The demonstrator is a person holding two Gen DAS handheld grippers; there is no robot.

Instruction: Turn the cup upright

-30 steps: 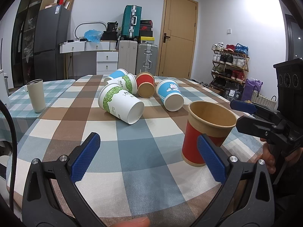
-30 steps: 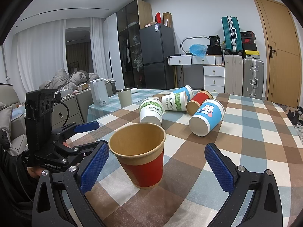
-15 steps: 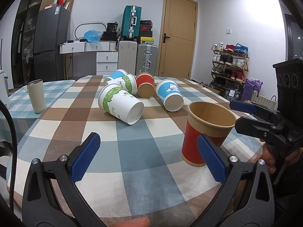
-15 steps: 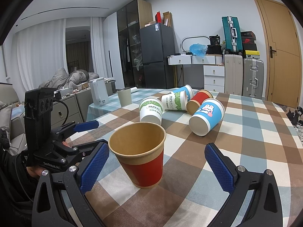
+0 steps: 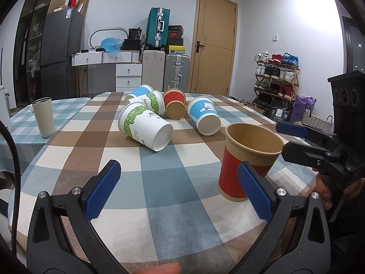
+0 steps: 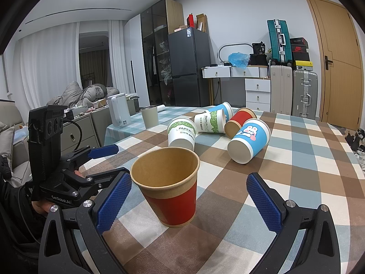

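Note:
A red paper cup (image 5: 245, 159) stands upright on the checked tablecloth; it also shows in the right wrist view (image 6: 168, 185), between my right fingers without touching them. My right gripper (image 6: 189, 203) is open around it. My left gripper (image 5: 178, 191) is open and empty, just left of that cup. Several cups lie on their sides farther back: a green-leaf white cup (image 5: 146, 126), a second leaf cup (image 5: 150, 101), a red cup (image 5: 174, 106), a blue bunny cup (image 5: 205, 118) and a blue cup behind (image 5: 139, 91).
A grey tumbler (image 5: 43, 116) stands upright at the table's far left. A white kettle (image 6: 118, 109) stands beyond it. The table's near edge (image 5: 182, 258) is close to my left gripper. Suitcases, drawers and a shoe rack stand behind the table.

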